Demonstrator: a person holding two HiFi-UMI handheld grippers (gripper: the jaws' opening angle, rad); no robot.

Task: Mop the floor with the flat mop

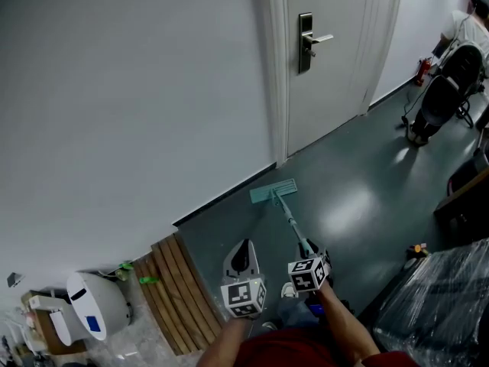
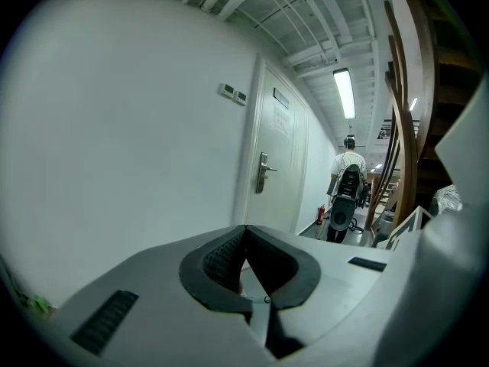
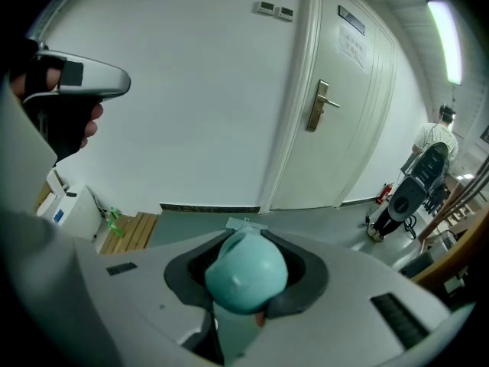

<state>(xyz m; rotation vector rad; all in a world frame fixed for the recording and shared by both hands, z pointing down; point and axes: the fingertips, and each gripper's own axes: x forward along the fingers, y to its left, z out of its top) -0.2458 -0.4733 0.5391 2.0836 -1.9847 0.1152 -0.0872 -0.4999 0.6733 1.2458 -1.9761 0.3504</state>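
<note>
Near the door, rests the flat mop head-down on the grey floor, clamps its teal handle end in the right gripper, holds the left gripper closed, empty, alongside.

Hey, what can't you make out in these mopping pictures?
1. Head view: the flat mop head lies face down on the floor, so its pad is hidden.
2. Right gripper view: the teal end cap, clamped in the right gripper, hides the mop's shaft.
3. Right gripper view: the door sign print is too small to read.
</note>
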